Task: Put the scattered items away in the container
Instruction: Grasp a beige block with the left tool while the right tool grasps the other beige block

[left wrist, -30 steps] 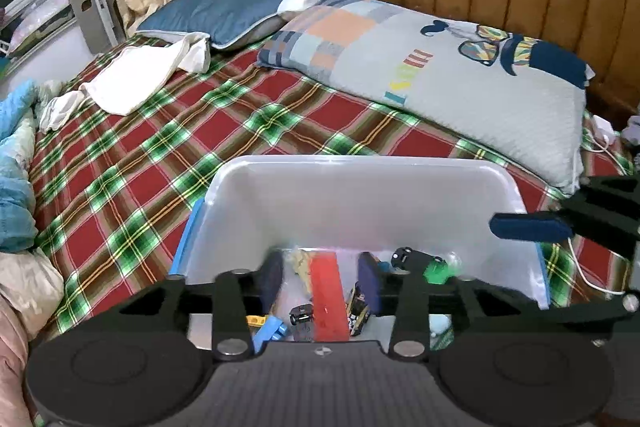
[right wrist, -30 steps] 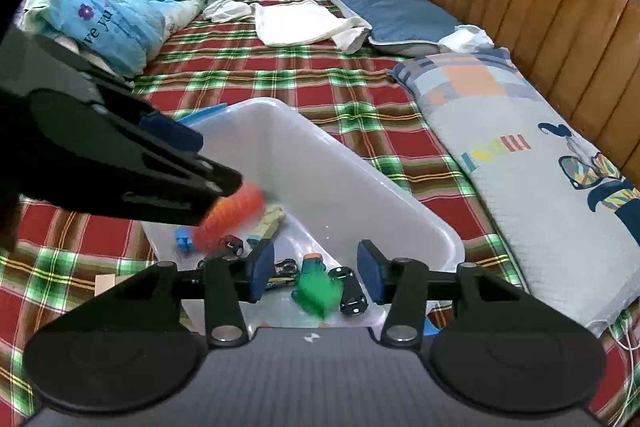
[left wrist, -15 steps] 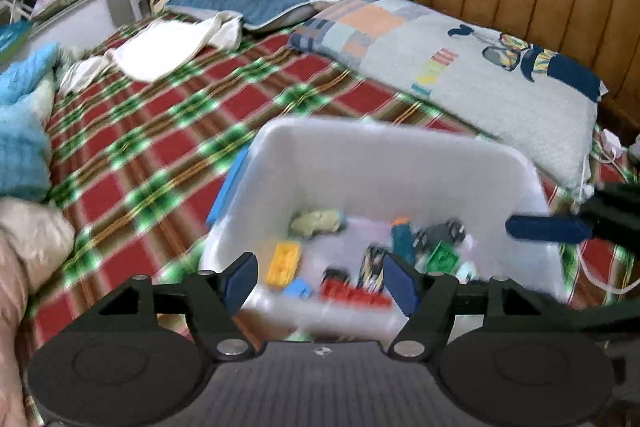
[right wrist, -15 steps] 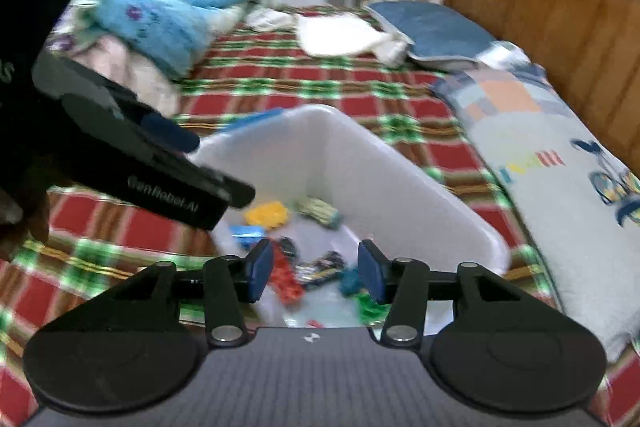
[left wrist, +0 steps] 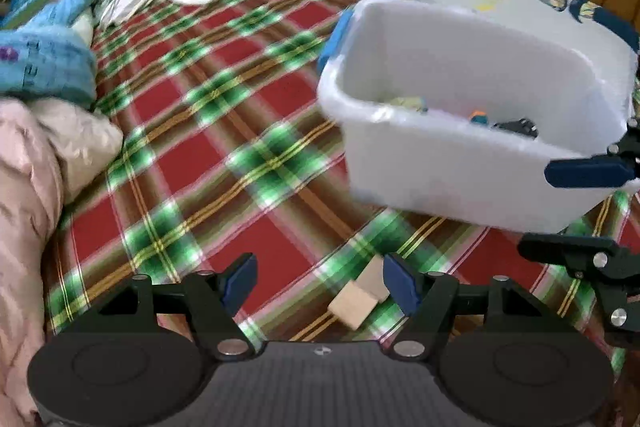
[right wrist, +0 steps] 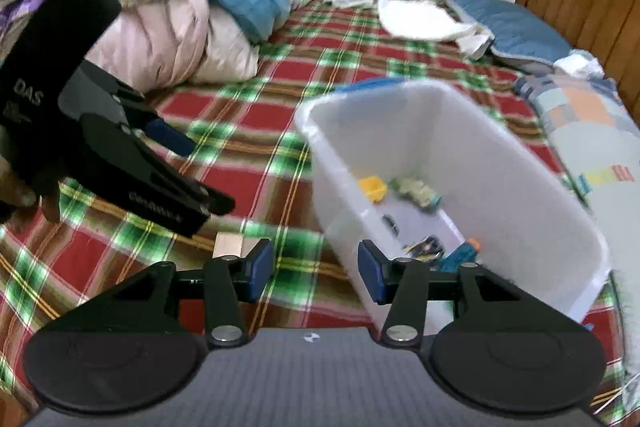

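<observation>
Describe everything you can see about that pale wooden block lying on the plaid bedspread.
The wooden block is a small, pale, unpainted-looking piece with flat faces and square edges. It lies on the red and green plaid bedspread, outside the white bin and near its front side. It sits just ahead of the left gripper, whose jaws are open and not touching it. Nothing rests on it.

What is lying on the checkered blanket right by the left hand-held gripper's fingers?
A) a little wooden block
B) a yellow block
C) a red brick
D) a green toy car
A. A pale little wooden block lies on the checkered blanket just inside the right-side finger of the open left hand-held gripper, outside the white bin; the yellow block is in the bin.
</observation>
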The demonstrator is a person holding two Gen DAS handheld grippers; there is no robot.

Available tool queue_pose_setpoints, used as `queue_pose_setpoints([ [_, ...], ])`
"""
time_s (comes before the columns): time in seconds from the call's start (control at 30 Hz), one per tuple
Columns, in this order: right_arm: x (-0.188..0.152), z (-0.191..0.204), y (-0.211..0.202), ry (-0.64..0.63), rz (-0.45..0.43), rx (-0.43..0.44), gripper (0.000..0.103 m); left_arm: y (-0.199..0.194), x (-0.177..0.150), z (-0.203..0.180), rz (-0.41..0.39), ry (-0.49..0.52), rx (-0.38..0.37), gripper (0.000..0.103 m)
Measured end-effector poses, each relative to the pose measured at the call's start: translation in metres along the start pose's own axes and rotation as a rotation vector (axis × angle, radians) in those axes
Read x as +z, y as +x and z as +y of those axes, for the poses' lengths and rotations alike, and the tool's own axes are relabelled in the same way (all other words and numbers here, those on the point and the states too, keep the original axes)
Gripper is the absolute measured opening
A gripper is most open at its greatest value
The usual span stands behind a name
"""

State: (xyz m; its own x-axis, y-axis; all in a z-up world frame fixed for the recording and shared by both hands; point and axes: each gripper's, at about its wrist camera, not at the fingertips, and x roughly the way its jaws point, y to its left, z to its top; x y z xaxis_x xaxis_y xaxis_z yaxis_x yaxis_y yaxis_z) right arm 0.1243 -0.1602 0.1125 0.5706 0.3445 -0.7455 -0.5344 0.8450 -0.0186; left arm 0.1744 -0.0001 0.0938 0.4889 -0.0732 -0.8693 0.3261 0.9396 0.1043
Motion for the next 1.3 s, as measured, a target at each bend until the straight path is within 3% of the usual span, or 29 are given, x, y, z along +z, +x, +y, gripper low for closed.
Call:
queue_pose_setpoints([
  [0.23,-0.025,0.01,0.023,0.009,0.084,0.008,0.051,0.02,-0.022,0.008,0.038,0.001,-0.002,0.073],
  [0.37,-0.035,0.012,0.031,0.019,0.116,0.008,0.051,0.026,-0.032,0.006,0.033,0.013,-0.04,0.073],
  [0.53,-0.044,0.013,0.033,0.031,0.132,0.006,0.051,0.032,-0.044,-0.004,0.022,0.133,-0.088,0.073],
  [0.73,-0.051,0.011,0.031,0.042,0.13,-0.006,0.051,0.056,-0.036,-0.016,0.031,0.251,-0.185,0.072],
  [0.77,-0.052,0.012,0.031,0.042,0.131,-0.009,0.051,0.061,-0.035,-0.019,0.024,0.271,-0.194,0.071],
  [0.8,-0.053,0.012,0.031,0.039,0.132,-0.011,0.051,0.065,-0.036,-0.023,0.016,0.299,-0.193,0.061],
  [0.83,-0.053,0.012,0.031,0.037,0.132,-0.014,0.051,0.07,-0.036,-0.027,0.022,0.326,-0.185,0.043],
  [0.87,-0.053,0.012,0.031,0.034,0.131,-0.016,0.051,0.073,-0.038,-0.03,0.037,0.344,-0.176,0.035],
  [1.17,-0.037,0.023,0.062,-0.065,0.068,0.041,0.051,0.06,-0.06,-0.037,0.025,0.36,-0.21,0.033],
  [1.3,-0.025,0.028,0.081,0.002,0.026,0.046,0.05,0.056,-0.067,-0.029,0.023,0.334,-0.197,0.033],
])
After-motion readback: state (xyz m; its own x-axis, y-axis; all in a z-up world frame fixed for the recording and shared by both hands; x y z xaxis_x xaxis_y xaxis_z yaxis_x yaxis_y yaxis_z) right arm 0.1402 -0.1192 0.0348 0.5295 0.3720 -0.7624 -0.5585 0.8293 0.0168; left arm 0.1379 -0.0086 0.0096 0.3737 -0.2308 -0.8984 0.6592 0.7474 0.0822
